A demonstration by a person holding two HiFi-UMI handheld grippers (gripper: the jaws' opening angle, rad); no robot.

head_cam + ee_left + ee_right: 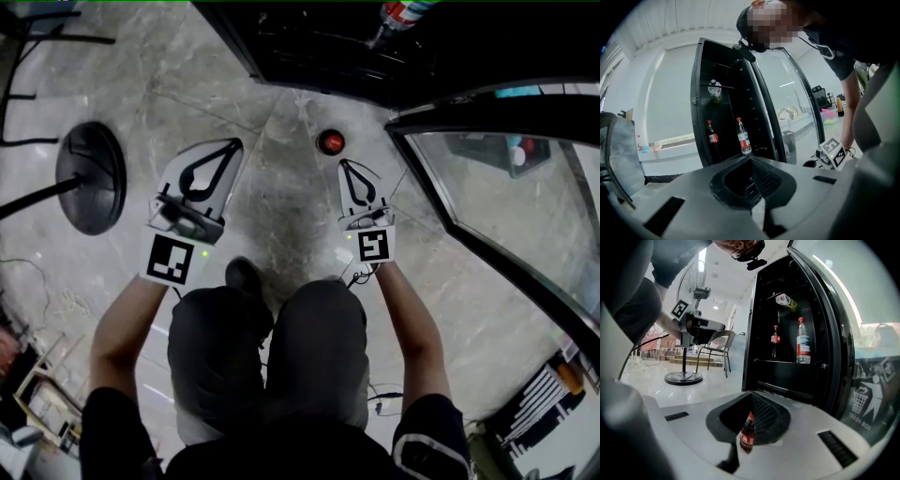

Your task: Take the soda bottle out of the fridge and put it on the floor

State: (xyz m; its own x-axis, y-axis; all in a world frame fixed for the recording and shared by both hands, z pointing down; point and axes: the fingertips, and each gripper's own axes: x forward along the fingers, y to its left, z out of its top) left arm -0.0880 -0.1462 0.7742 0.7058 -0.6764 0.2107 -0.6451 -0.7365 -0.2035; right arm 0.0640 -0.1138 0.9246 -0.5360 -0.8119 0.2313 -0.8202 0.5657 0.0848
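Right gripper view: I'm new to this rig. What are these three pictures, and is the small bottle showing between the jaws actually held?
There is no robot arm. A person holds a two-jaw gripper in each hand. The head view looks down from the person's head and shows the left gripper and the right gripper, both shut and empty. Each gripper view looks along that gripper's own jaws. The soda bottle stands on the floor just beyond the right gripper. You only see it through the opening behind the closed tips, so it isn't held. The open fridge holds other bottles. A fan base stands at the left.
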